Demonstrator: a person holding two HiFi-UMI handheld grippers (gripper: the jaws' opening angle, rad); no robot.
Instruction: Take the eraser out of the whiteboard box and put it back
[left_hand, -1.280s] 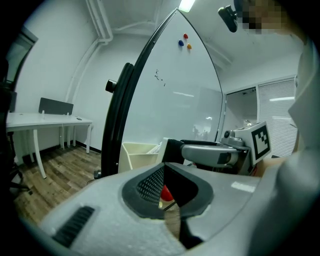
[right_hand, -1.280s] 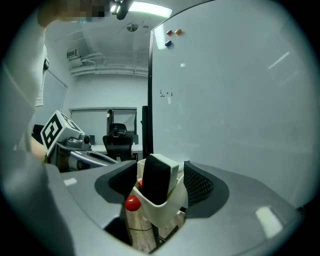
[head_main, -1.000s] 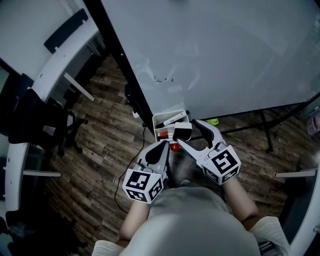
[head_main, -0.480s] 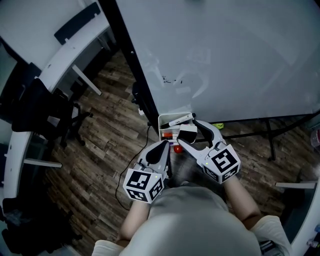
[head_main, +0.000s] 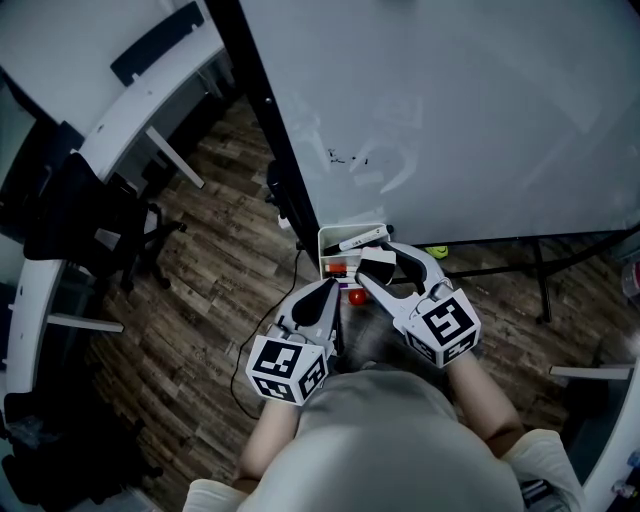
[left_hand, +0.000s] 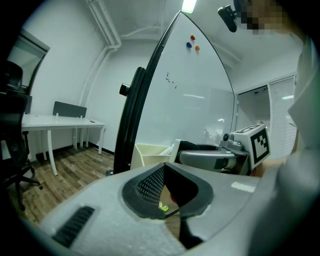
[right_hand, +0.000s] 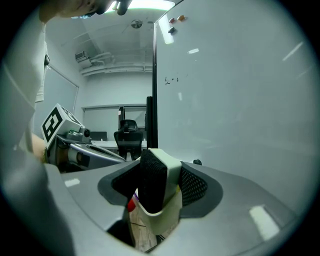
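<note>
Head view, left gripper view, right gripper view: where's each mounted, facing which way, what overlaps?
Head view: on the person's head, facing steeply down at whiteboard, box and floor; shows torso, forearms, left gripper, right gripper.
Left gripper view: on the left gripper, facing along its shut fingers toward box and right gripper.
Right gripper view: on the right gripper, facing along the whiteboard; its fingers have just been closing, eraser between them.
Shared: whiteboard in all three; each gripper view shows the other gripper.
</note>
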